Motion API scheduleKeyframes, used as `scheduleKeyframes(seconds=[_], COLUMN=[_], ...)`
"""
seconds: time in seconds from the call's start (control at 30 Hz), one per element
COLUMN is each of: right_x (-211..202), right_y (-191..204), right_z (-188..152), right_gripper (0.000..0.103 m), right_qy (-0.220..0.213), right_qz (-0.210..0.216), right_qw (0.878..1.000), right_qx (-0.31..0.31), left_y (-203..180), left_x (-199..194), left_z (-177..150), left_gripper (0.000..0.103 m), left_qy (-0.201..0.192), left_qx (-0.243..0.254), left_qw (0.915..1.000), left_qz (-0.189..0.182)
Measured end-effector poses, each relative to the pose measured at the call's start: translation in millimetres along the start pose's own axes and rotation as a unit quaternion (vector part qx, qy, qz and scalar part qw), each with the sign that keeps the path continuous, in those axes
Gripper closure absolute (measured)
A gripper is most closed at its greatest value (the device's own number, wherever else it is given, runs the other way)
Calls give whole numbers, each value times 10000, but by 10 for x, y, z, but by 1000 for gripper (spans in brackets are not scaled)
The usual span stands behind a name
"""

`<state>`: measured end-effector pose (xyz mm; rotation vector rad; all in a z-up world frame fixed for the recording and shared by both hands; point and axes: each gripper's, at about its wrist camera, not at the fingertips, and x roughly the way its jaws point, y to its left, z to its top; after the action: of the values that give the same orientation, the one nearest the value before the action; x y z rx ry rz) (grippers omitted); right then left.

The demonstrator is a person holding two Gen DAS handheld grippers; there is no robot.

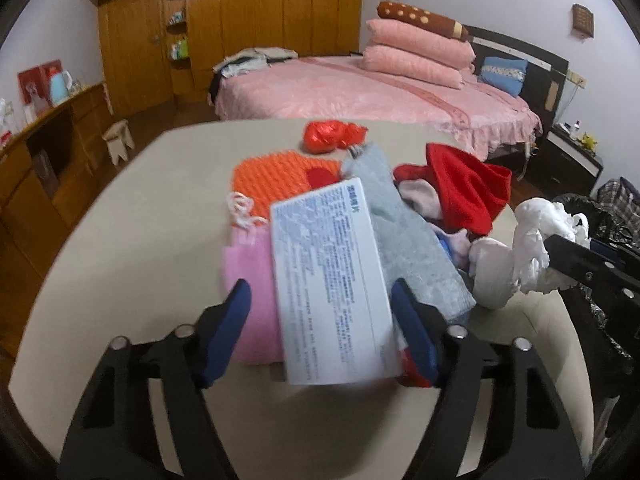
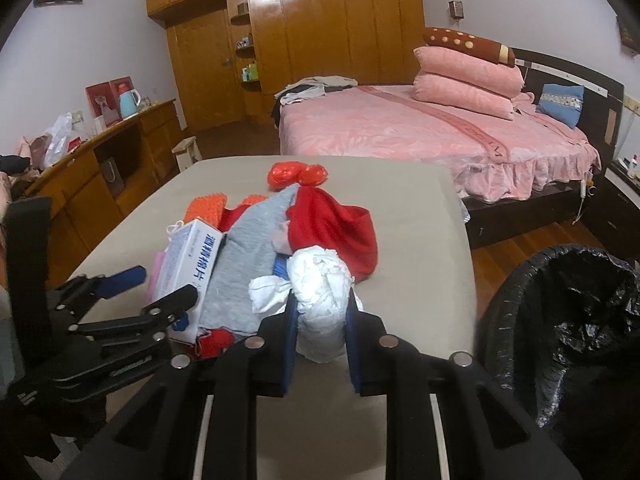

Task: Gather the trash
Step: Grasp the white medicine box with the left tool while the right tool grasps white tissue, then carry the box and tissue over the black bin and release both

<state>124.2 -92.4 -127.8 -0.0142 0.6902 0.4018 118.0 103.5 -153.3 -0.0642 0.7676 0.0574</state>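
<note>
A crumpled white wad [image 2: 320,304] was pinched between the pads of the right gripper [image 2: 321,322], low in the centre of that view, not yet carried to the black-lined bin [image 2: 560,344] at lower right. The left gripper [image 1: 320,312] was spread around a white printed box [image 1: 332,284] (no pad seemed to press it). A red plastic wad [image 1: 332,136] remained on the table [image 1: 140,216], upper centre, so collection was judged barely begun.
</note>
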Motion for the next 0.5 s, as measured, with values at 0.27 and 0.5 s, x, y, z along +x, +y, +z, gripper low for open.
scheduleKeyframes(seconds=[0.27, 0.5], right_x=[13, 13], right_y=[-80, -105], right_z=[-1, -20], right_gripper=[82, 82], right_qy=[12, 46], right_qz=[-47, -91], right_qw=[10000, 9999], right_qx=[62, 93], left_y=[-93, -104], left_x=[9, 76], left_z=[-55, -65], left_gripper=[44, 43], left_qy=[-14, 147], left_qx=[26, 70], left_qw=[10000, 9999], left_qz=[-40, 30])
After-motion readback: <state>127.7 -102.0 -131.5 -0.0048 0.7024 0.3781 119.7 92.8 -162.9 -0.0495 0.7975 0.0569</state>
